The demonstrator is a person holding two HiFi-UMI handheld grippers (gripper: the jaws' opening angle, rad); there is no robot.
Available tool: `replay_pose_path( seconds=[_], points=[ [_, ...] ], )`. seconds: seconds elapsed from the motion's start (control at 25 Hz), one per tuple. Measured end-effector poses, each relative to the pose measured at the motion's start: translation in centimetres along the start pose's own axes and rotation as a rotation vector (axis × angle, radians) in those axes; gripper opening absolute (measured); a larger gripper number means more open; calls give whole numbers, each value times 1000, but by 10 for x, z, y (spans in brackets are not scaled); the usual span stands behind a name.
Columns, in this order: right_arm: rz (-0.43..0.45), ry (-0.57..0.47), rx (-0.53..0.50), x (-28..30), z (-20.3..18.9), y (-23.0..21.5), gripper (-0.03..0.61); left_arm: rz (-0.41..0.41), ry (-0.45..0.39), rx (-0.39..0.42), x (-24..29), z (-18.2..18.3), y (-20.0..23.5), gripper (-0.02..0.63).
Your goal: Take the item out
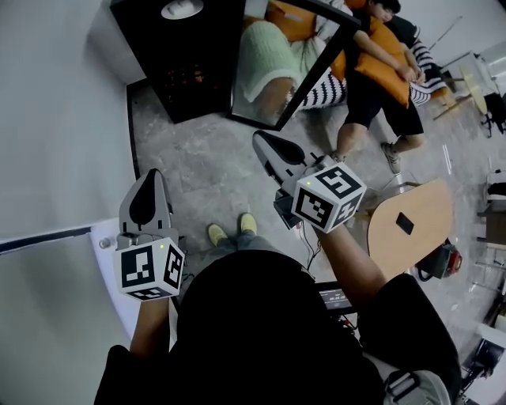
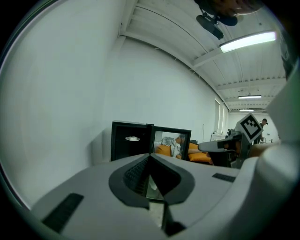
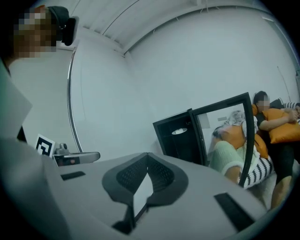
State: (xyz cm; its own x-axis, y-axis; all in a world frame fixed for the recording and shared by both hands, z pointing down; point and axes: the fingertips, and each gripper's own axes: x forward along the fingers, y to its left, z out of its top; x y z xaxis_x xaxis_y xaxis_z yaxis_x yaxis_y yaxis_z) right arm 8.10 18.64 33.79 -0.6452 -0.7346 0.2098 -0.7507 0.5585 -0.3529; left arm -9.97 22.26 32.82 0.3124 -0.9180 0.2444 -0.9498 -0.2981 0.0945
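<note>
A black cabinet (image 1: 186, 63) stands ahead on the floor with its glass door (image 1: 277, 71) swung open to the right. A white, bowl-like item (image 1: 182, 9) sits high inside it, also visible in the left gripper view as the white item (image 2: 132, 138) and in the right gripper view as the white item (image 3: 179, 131). My left gripper (image 1: 150, 178) is held low at the left, shut and empty. My right gripper (image 1: 262, 141) points toward the cabinet from the right, shut with nothing between its jaws. Both are well short of the cabinet.
A white wall (image 1: 55, 119) runs along the left, close to the left gripper. A seated person with orange cushions (image 1: 379, 71) is behind the glass door. A wooden table (image 1: 411, 225) stands at the right. My yellow shoes (image 1: 229, 229) are on the grey floor.
</note>
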Motion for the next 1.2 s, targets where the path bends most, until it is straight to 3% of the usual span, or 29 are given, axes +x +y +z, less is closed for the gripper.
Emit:
replay_pose_path(
  seconds=[0.72,1.0,1.2],
  points=[
    [-45,22,-4,39,-13,27,6,-19,-17,-32,-8,-3,52,9],
    [-20,30,16,77,-15,4,6,10,-8,-21,26,-7,71,9],
    [2,38,32,127,2,-24,6,34,-9,-8,75,15,93,9]
  ],
)
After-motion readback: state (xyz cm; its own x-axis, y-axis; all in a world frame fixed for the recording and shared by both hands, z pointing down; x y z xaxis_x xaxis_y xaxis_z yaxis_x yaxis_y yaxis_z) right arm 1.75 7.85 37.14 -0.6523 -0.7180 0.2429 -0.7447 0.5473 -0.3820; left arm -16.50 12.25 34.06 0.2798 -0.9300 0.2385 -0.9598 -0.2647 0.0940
